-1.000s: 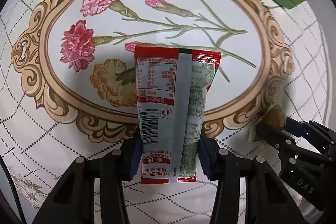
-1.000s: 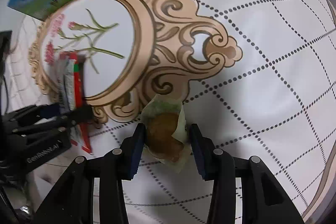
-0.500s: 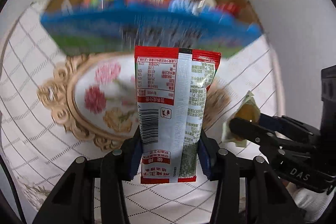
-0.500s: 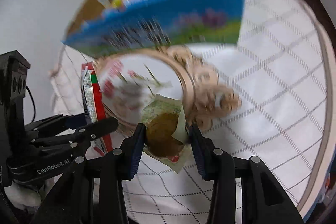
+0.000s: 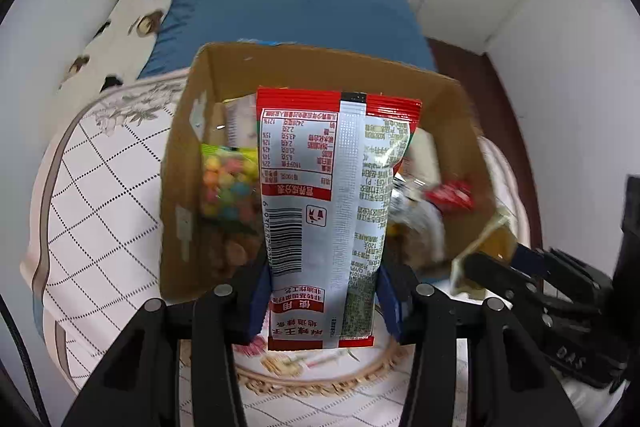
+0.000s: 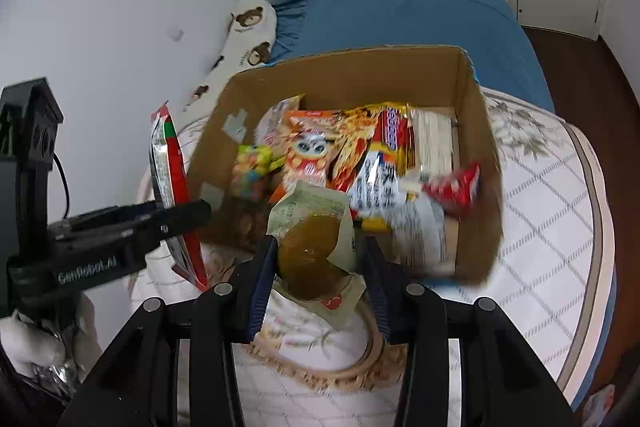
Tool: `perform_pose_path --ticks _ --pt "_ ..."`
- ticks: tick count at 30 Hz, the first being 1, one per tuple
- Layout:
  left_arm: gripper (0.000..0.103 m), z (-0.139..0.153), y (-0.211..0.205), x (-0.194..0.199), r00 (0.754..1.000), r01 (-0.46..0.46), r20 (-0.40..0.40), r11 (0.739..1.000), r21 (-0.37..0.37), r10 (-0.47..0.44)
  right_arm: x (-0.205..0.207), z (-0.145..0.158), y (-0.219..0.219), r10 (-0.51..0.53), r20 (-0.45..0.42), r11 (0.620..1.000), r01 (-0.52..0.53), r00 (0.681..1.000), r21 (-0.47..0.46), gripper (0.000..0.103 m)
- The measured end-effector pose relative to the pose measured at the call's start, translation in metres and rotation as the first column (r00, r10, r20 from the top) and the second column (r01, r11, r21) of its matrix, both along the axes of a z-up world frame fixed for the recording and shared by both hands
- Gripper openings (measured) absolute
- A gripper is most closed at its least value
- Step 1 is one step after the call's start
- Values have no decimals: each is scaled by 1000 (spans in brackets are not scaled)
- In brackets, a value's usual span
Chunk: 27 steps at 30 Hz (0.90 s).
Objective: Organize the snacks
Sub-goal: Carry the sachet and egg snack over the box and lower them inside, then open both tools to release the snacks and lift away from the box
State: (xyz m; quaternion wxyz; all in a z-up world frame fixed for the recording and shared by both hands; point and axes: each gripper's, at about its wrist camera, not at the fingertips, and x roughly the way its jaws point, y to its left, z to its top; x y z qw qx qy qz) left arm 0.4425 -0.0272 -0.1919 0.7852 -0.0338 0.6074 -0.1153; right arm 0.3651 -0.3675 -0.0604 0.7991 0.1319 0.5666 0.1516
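My left gripper (image 5: 322, 303) clamped the red packet (image 5: 332, 195), my right gripper (image 6: 316, 269) the brown pouch (image 6: 310, 247). Both needed carrying clear over the cardboard box (image 6: 476, 87) rim before release.

I see even, soft indoor light with hardly any shadows, strong fisheye bending and black corners at both views' edges, motion blur on the cardboard box (image 6: 476, 131) and its snacks, and glare on shiny wrappers.
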Motion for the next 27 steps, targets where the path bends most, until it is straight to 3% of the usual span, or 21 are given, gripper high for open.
perform_pose_path --ticks 7,13,16,18,19,20,22,27 --pt "44 -62 7 57 993 -32 -115 999 43 37 46 -50 17 8 -102 998 -14 995 -64 46" --pt "48 -107 9 63 975 -46 -211 995 86 63 53 -84 21 15 -185 996 -31 983 -83 46" --pt "70 -117 11 61 971 -57 -225 994 94 77 54 -96 22 21 -224 995 -43 974 -92 47" --pt "81 -120 7 58 971 -39 -231 995 87 58 54 -101 21 24 -240 994 -49 970 -95 63" --pt "83 -121 5 57 972 -33 -231 996 86 52 54 -103 20 16 -249 994 -42 968 -99 82" --pt "87 -119 2 55 974 -25 -222 996 90 45 54 -103 20 11 -249 994 -37 968 -99 94" --pt "93 -115 -2 51 979 -22 -201 995 92 40 54 -98 16 -8 -240 992 -22 971 -122 94" --pt "93 -104 -6 45 985 -30 -164 994 107 48 54 -86 3 -71 -205 975 24 976 -222 98"
